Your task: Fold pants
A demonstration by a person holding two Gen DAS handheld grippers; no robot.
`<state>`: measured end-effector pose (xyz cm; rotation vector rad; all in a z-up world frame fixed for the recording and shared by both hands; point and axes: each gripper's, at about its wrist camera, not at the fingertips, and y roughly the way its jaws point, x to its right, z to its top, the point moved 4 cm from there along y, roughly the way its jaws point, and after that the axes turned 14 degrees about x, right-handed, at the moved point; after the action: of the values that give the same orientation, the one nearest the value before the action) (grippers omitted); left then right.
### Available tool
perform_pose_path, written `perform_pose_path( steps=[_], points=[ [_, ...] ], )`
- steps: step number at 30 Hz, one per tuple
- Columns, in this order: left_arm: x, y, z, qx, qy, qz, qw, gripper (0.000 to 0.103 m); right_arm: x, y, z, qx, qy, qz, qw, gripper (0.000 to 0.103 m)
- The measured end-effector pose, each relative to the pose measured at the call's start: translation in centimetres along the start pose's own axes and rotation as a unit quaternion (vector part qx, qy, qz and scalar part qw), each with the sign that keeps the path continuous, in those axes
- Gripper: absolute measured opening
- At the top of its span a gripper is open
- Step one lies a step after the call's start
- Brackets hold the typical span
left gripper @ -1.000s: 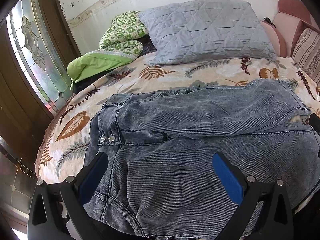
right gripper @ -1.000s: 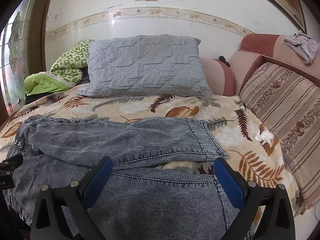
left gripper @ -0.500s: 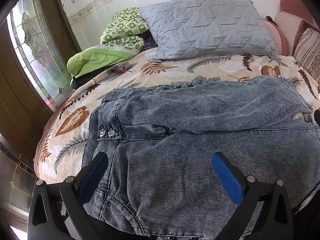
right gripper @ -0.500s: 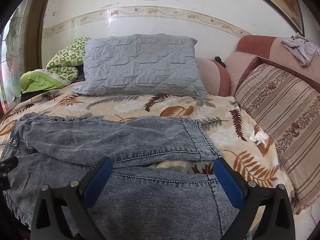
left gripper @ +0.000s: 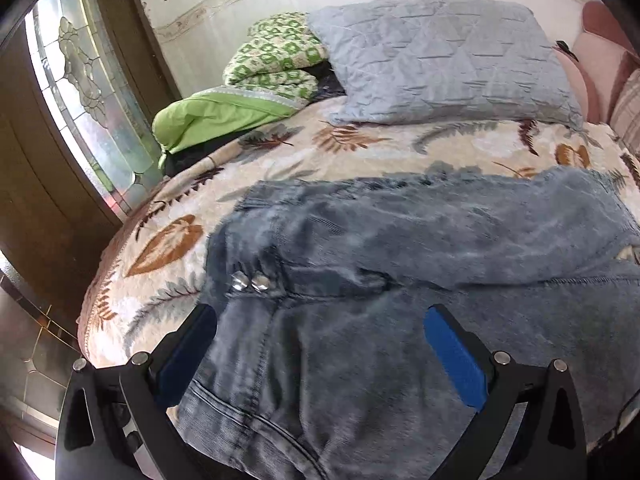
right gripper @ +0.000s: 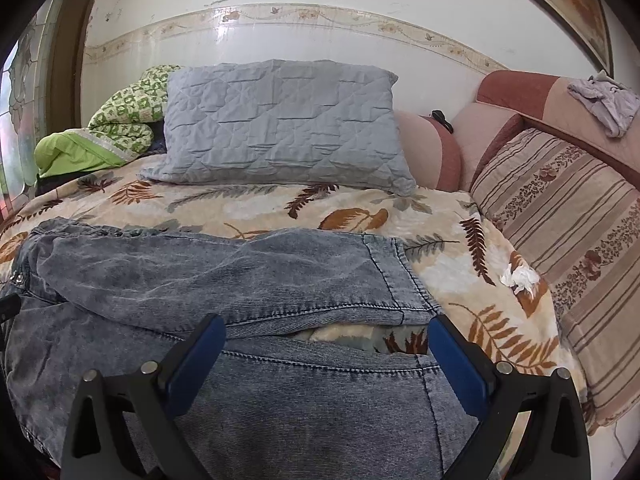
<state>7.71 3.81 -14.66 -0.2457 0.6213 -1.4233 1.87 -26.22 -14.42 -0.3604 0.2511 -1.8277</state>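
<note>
Jeans (left gripper: 420,320) lie flat on the bed (left gripper: 360,160), spread sideways across the leaf-print cover, waist w/ two metal buttons (left gripper: 250,282) toward the window side, leg ends toward the striped cushion (right gripper: 568,232). The two legs sit side by side, near one at the bed edge, far one a bit rumpled, w/ a strip of cover showing between them by the hems (right gripper: 400,280). So as far as can be judged: laid out, maybe smoothed, but no fold made yet. Left to do, prob: bring one leg over the other, then fold lengthwise hem to waist once or twice.

Left gripper (left gripper: 320,340) hangs over the waist/hip area, fingers spread wide, nothing between them; can't tell if it touches the cloth. Right gripper (right gripper: 326,354) sits over the near leg close to its hem, fingers also spread wide, holding nothing.

Grey pillow (right gripper: 280,124) and green blanket (right gripper: 100,136) sit at the back, well apart from the jeans. A crumpled tissue (right gripper: 520,278) lies near the cushion.
</note>
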Motion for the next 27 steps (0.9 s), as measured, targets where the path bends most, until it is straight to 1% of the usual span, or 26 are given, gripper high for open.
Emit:
perform_pose_path(
  steps=[4,8,11,13,15,16,19,22,24,26,27],
  points=[
    [-2.5,1.7,1.7,0.002,-0.009,0.018,0.9998,0.103,1.9,1.7,0.7,-0.012,0.042,0.0,0.999,0.102],
    [-5.0,3.8,4.2,0.005,-0.017,0.029,0.9994,0.103,4.6,4.0,1.7,-0.015,0.077,-0.017,0.997,0.102],
    [-6.4,6.3,6.1,-0.006,-0.021,0.024,0.9995,0.103,6.7,6.0,2.6,-0.014,0.096,-0.031,0.995,0.102],
    [-6.9,7.9,6.9,-0.012,-0.015,0.029,0.9994,0.103,8.1,7.6,3.1,-0.018,0.109,-0.033,0.993,0.102],
    [-7.3,10.2,7.8,-0.022,-0.005,0.026,0.9994,0.103,9.5,9.4,3.4,-0.023,0.123,-0.037,0.991,0.102],
    [-7.6,11.5,8.1,-0.034,-0.004,0.025,0.9991,0.103,10.1,10.4,3.5,-0.029,0.129,-0.035,0.991,0.102],
    [-8.7,15.3,8.5,-0.081,-0.022,0.013,0.9964,0.103,11.7,13.5,3.6,-0.051,0.149,-0.028,0.987,0.102],
    [-9.6,19.2,8.1,-0.13,-0.044,0.012,0.9905,0.103,13.0,16.2,3.3,-0.073,0.171,-0.019,0.982,0.102],
    [-9.9,20.8,7.8,-0.151,-0.056,0.014,0.9868,0.102,13.7,17.8,3.0,-0.084,0.186,-0.013,0.979,0.102],
    [-10.1,22.5,7.5,-0.172,-0.075,0.007,0.9822,0.101,14.0,19.3,2.8,-0.095,0.191,-0.009,0.977,0.102],
    [-10.1,23.1,7.4,-0.178,-0.079,0.007,0.9808,0.099,14.2,20.0,2.7,-0.099,0.193,-0.007,0.976,0.102]
  ],
)
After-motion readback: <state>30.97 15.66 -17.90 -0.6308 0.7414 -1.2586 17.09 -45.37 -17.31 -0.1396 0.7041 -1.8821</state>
